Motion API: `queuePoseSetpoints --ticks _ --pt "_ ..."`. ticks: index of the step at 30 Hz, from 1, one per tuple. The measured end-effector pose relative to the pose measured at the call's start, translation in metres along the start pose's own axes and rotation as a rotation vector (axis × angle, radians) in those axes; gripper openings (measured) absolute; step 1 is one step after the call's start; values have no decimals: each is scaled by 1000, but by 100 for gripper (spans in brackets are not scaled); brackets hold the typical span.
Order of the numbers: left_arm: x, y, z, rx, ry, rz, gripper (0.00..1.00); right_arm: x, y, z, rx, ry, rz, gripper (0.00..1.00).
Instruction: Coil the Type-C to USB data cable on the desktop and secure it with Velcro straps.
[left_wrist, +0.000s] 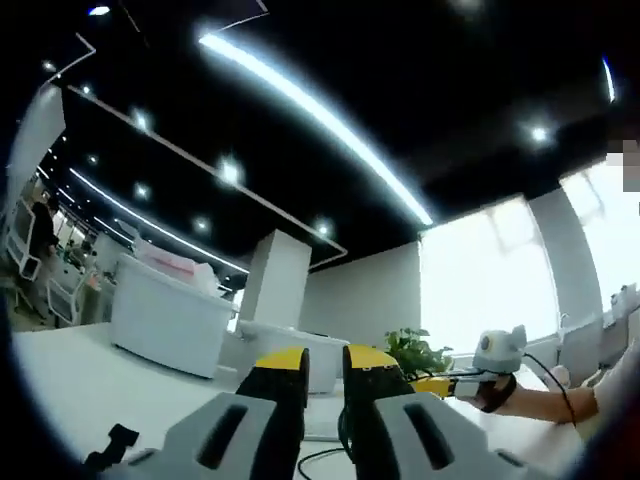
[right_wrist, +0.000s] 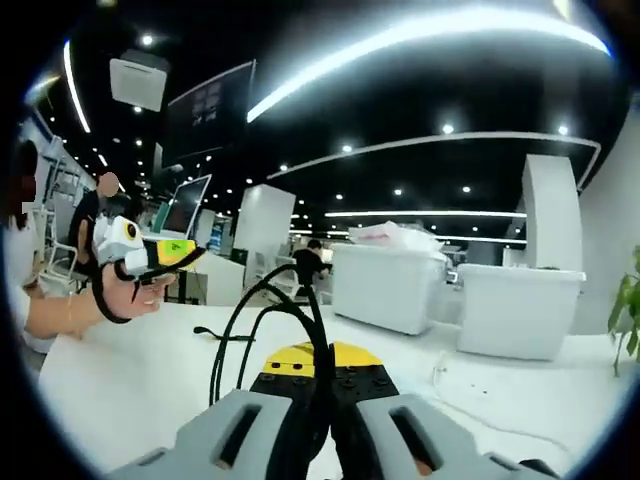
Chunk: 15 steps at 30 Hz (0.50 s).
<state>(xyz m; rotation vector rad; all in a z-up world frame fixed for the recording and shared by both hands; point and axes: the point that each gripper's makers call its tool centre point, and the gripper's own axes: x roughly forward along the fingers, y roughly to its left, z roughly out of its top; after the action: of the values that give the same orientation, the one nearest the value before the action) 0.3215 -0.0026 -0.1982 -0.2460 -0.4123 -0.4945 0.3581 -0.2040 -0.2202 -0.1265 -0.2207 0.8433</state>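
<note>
- In the left gripper view, a small black strap (left_wrist: 112, 443) lies on the white desk (left_wrist: 80, 385) at the lower left, well apart from the jaws.
- The left gripper (left_wrist: 325, 362) rises from the bottom middle, its yellow-tipped jaws set narrow with a thin gap between them; nothing shows in that gap.
- A dark loop of cable (left_wrist: 345, 442) shows just below and between those jaws, with a thin strand trailing over the desk; whether the jaws pinch it I cannot tell.
- A green plant (left_wrist: 415, 350) stands behind, and to the right of it a hand (left_wrist: 495, 392) holds the other gripper, with a thin wire arching away from it.
- In the right gripper view, a hand (right_wrist: 135, 290) at the left holds the other gripper above the desk (right_wrist: 130, 385).
- A short black piece (right_wrist: 215, 335) lies on the desk between that hand and the jaws.
- The right gripper (right_wrist: 320, 365) has its jaws closed on the black cable (right_wrist: 275, 295), whose loops stand up in an arch above the yellow tips.
- A thin white cord (right_wrist: 470, 405) lies on the desk at the right.
</note>
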Motion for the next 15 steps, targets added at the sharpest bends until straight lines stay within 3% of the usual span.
queuePoseSetpoints --ticks 2,4,7,10,13,15 --pt "2 5 -23 -38 97 12 16 -2 6 8 -16 -14 19 2" --pt "4 4 -49 -132 201 -3 20 -3 14 16 -18 -35 39 2" --pt "2 3 -89 -162 373 -4 23 -4 23 25 -9 -60 63 2" --pt "0 0 -112 -232 471 1 26 -6 29 33 6 -83 84 2" --pt "-3 -3 -127 -314 544 9 37 -10 32 42 23 -108 100 2" --pt "-6 -7 -134 -367 577 13 39 -12 34 49 32 -127 108 2"
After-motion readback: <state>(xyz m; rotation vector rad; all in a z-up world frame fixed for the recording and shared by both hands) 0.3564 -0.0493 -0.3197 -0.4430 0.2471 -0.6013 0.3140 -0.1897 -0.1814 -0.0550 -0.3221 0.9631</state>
